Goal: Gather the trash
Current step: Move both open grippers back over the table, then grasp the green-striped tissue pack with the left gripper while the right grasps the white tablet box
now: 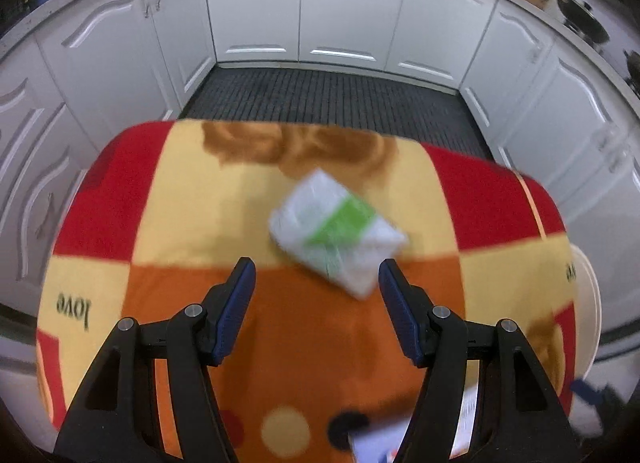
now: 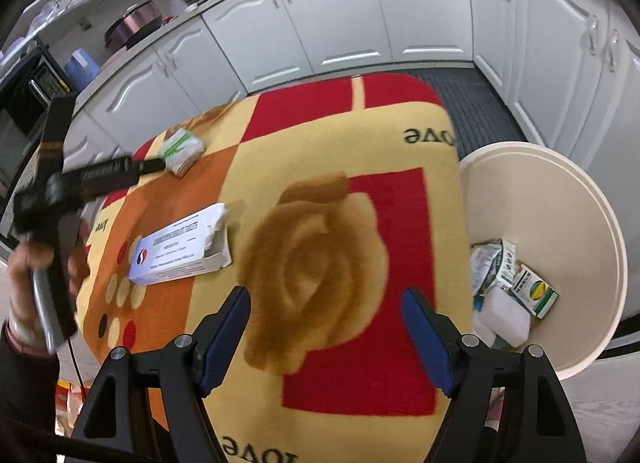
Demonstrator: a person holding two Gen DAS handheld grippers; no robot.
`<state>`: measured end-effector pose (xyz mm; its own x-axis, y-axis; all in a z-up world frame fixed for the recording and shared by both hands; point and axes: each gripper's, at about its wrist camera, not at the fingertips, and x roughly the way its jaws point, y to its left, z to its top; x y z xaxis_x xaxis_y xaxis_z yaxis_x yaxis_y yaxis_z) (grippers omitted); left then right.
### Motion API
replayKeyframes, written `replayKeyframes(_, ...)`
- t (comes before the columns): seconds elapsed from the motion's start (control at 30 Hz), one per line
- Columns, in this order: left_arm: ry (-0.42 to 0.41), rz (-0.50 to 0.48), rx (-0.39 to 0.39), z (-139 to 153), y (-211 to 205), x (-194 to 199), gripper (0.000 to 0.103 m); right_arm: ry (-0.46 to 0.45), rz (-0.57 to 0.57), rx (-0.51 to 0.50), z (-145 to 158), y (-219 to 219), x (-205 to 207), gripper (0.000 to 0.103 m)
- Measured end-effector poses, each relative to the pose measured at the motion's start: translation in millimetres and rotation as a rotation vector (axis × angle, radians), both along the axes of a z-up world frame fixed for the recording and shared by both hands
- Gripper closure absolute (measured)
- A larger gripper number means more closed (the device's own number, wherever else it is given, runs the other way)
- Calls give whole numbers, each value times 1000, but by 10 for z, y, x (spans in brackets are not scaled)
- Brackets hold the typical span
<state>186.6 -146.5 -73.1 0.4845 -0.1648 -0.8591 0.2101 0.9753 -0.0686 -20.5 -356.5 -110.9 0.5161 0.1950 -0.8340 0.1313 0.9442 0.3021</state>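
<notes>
Your left gripper [image 1: 316,277] is hovering with fingers apart and empty; the white-and-green packet [image 1: 338,229] is lying just beyond them at frame centre. Your right gripper [image 2: 326,309] is spread wide, empty, the bin [image 2: 580,199] sitting at right.
</notes>
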Motion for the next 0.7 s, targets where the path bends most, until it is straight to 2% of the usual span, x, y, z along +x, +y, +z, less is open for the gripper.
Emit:
replayKeyframes(0.2,-1,24,-3,-98,-205,301,40,5,14,12,7,80,64,28)
replayKeyframes(0.37,-26,-4,132,-256,-409,360,40,14,34,15,12,176,139,27)
replayKeyframes(0.47,-10,-56,149,-288,-315,278,40,14,48,19,20,214,175,27)
replayKeyframes(0.7,58,-77,78,-245,248,120,40,43,144,49,-34,492,284,27)
